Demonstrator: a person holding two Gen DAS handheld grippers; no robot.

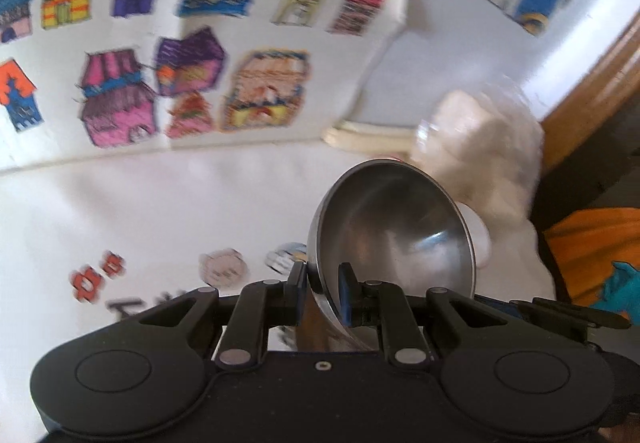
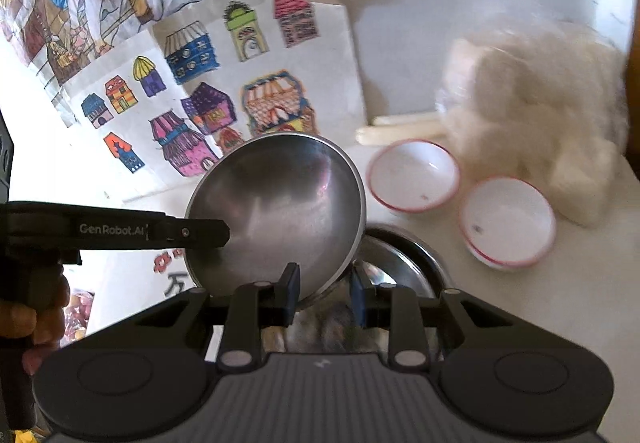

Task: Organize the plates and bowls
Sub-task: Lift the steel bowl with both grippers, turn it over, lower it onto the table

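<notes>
My left gripper (image 1: 323, 293) is shut on the rim of a steel bowl (image 1: 394, 231) and holds it tilted in the air. The same bowl (image 2: 276, 211) shows in the right wrist view, with the left gripper's fingers (image 2: 200, 233) reaching in from the left onto its rim. My right gripper (image 2: 325, 293) is part open around the near rim of that tilted bowl, above a second steel dish (image 2: 404, 259) lying on the table. Two white bowls with red rims (image 2: 414, 175) (image 2: 508, 219) sit on the table at the right.
Coloured drawings of houses (image 2: 224, 95) lie on the white table at the back left. A fluffy white bundle in clear wrap (image 2: 536, 103) and cream sticks (image 2: 400, 131) lie behind the white bowls. The wooden table edge (image 1: 592, 83) runs at the right.
</notes>
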